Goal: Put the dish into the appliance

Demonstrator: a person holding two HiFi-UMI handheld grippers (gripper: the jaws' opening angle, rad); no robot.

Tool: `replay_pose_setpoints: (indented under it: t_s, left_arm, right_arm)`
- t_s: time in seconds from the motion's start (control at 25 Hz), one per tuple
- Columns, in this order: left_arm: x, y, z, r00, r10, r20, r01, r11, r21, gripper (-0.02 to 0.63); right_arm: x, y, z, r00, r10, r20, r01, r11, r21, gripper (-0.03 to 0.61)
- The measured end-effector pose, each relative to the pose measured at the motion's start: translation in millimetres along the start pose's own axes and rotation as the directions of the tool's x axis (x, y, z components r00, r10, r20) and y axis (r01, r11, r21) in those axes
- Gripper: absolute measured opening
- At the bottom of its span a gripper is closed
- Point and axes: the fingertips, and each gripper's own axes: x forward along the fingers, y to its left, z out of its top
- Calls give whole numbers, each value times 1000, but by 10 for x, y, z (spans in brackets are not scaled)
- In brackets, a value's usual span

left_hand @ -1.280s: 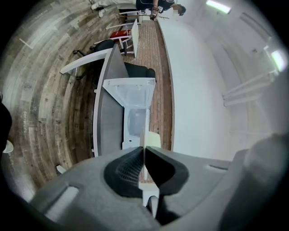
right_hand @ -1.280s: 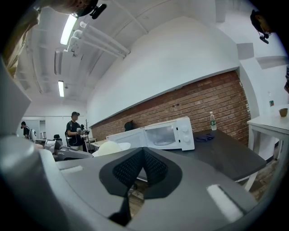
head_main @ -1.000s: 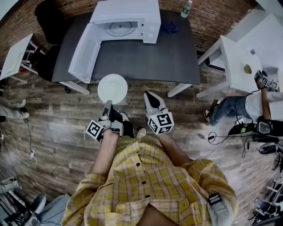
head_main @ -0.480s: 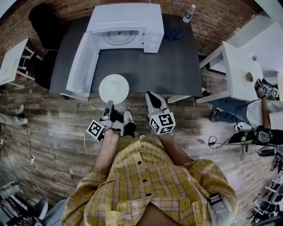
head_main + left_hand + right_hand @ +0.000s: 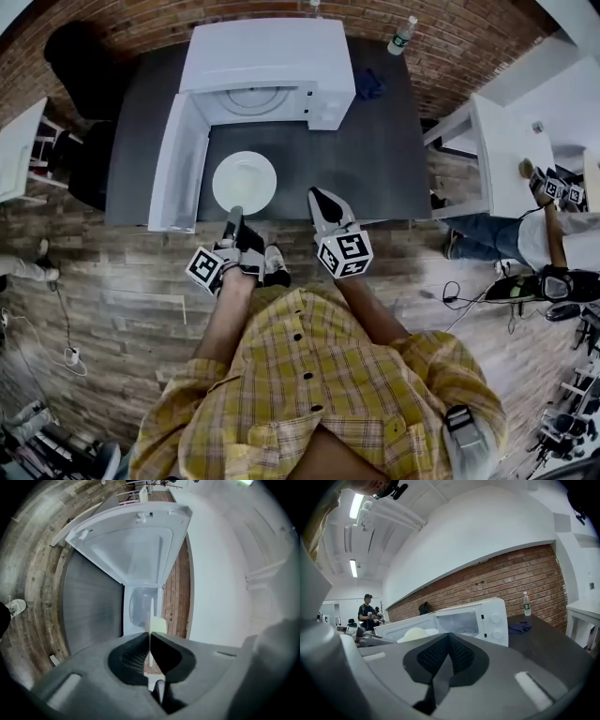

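Observation:
A round white plate (image 5: 245, 183) hangs over the dark table (image 5: 375, 141), just in front of the white microwave (image 5: 267, 56), whose door (image 5: 178, 173) stands swung open to the left. My left gripper (image 5: 232, 217) is shut on the plate's near rim. In the left gripper view the plate (image 5: 150, 620) shows edge-on between the jaws of the left gripper (image 5: 150, 641), with the open cavity (image 5: 140, 606) beyond. My right gripper (image 5: 321, 199) is shut and empty, right of the plate; in its own view the right gripper (image 5: 449, 639) points at the microwave (image 5: 487, 618).
A water bottle (image 5: 400, 35) and a blue cloth (image 5: 368, 86) lie on the table right of the microwave. A white side table (image 5: 502, 141) and a seated person (image 5: 534, 225) are at the right. Another person (image 5: 367, 613) stands far off.
Both grippers have advanced toward the table. The plate, earlier over the floor at the table's edge, now hangs over the tabletop closer to the microwave opening.

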Motion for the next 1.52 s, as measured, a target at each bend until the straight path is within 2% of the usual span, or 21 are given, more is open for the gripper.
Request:
replay_pose_setpoints:
  t_s: [0.28,0.56,0.68,0.76,0.92,1.08,1.2,1.32,1.52]
  left_arm:
    - [345,-68,243,1000,3,-27,-3,1000,-6,12]
    - [582,-95,331,998,10,-62,-10,1000,-2,12]
    - [602,36,319,996,58,-71,-59,998,-5,12]
    - [645,40,320,996,58,-72,-57,998,7,12]
    - [728,3,295,997,42,-61,-42,999,9,12]
    - [800,66,366,997,65,-37,-64,997,31,13]
    - [869,72,368,997,74,-19,-73,997,20,12]
    - [966,66,376,999,54,-1,-54,998,13,12]
    - [1096,182,420,997,79,26,-80,996,40,12]
  right_arm:
    - [403,10,185,1000,-17,7,17,1000,-19,5]
    - [585,-23,261,999,-44,3,44,999,-26,5]
    - [592,-70,270,999,-50,1,50,999,-21,5]
    - [605,-99,287,999,-54,3,54,998,-23,5]
    - [617,-159,297,999,-50,6,50,999,-21,5]
    - [675,-226,319,999,-38,7,38,999,-11,5]
    - [709,-292,353,999,-33,14,33,999,-5,5]
    - [738,-346,356,1000,-24,16,24,1000,-4,5]
    - [757,-460,331,1000,-10,11,10,1000,1,5]
